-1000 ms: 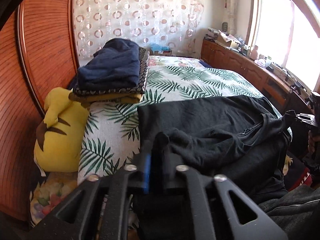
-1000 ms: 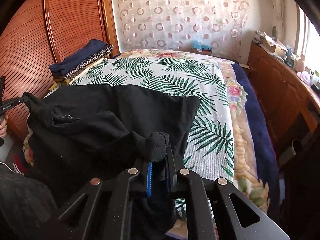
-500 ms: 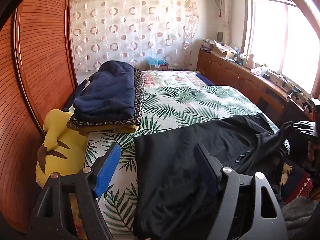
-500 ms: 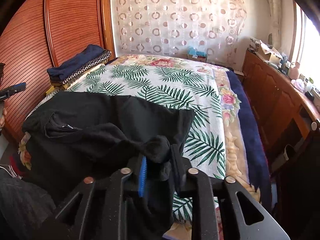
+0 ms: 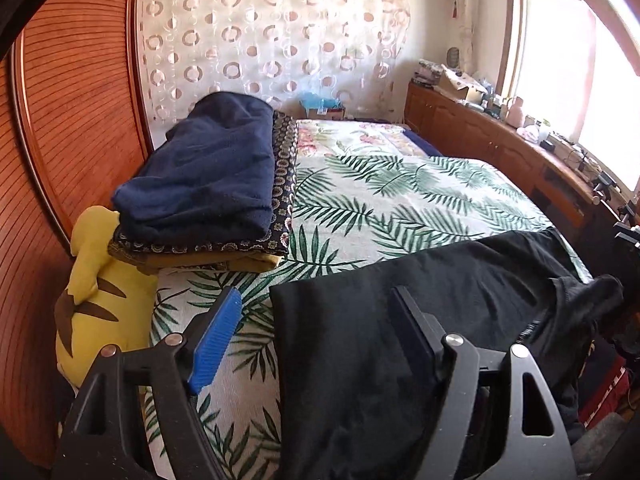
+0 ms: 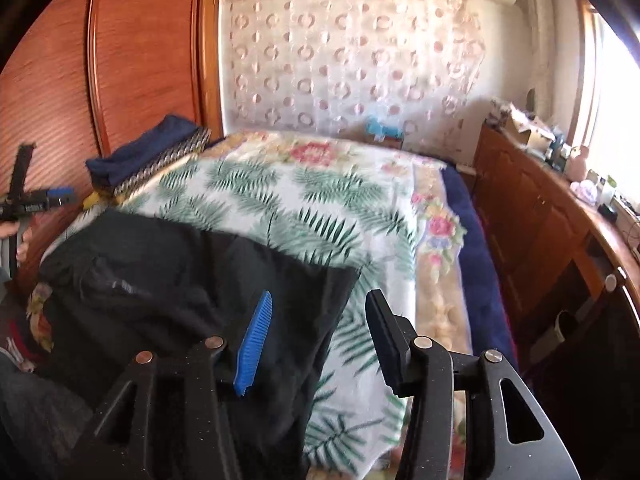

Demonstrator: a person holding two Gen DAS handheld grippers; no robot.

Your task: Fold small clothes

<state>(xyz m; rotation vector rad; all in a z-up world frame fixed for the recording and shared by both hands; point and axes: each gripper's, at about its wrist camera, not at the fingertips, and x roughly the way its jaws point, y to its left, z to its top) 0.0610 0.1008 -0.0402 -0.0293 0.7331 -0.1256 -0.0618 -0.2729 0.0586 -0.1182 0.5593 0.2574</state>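
Black fabric covers the near end of the bed (image 5: 400,200): a black garment (image 5: 380,340) lies spread across the palm-leaf bedspread (image 6: 288,200), its lower part hanging over the bed's near edge. In the right wrist view its surface is rumpled, with a fold running across the middle and a small label or tag showing near the left side.

Both sets of fingers stand wide apart and hold nothing. The left gripper (image 5: 316,340) hovers over the garment's left edge, with its blue-padded finger above bare bedspread and its black finger above the cloth. The right gripper (image 6: 316,336) hangs over the garment's right edge, blue pad over the black cloth, black finger over the leaf print. In the left wrist view a bunched bit of the garment sticks up at the far right, close to the other gripper's dark frame.

Beside the garment, against the reddish wooden wardrobe (image 5: 60,120), sits a stack of folded textiles (image 5: 208,184): a navy fleece on top, a patterned dark layer beneath, mustard cloth at the bottom. A yellow plush toy (image 5: 96,292) is wedged between that stack and the wardrobe. A wooden sideboard (image 6: 540,216) cluttered with small items runs under the window.
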